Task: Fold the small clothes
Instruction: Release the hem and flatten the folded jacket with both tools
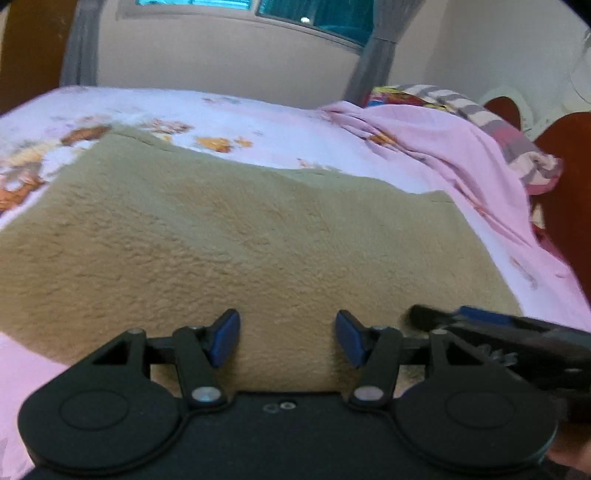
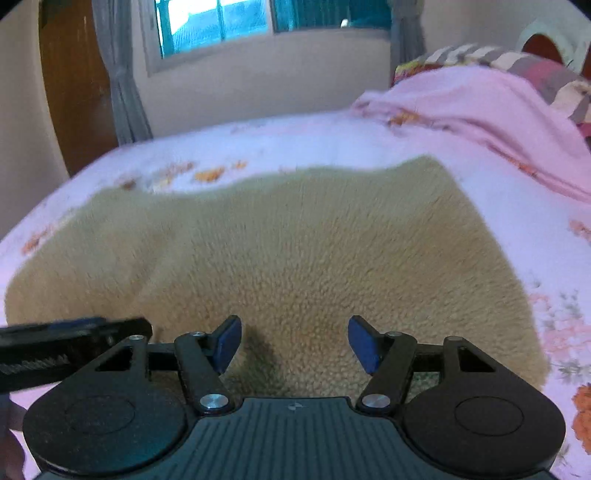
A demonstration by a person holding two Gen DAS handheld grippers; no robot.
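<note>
A tan fleece cloth (image 1: 240, 236) lies spread flat on the bed; it also shows in the right wrist view (image 2: 295, 251). My left gripper (image 1: 287, 338) is open and empty, just above the cloth's near edge. My right gripper (image 2: 294, 341) is open and empty over the cloth's near edge too. The right gripper shows at the lower right of the left wrist view (image 1: 480, 325), and the left gripper at the lower left of the right wrist view (image 2: 74, 332). The two grippers are side by side, close together.
The bed has a pink floral sheet (image 1: 258, 125). A crumpled pink blanket (image 1: 443, 147) and a striped pillow (image 2: 498, 59) lie at the far right. A wall with a window (image 2: 221, 26) and grey curtains stands behind the bed.
</note>
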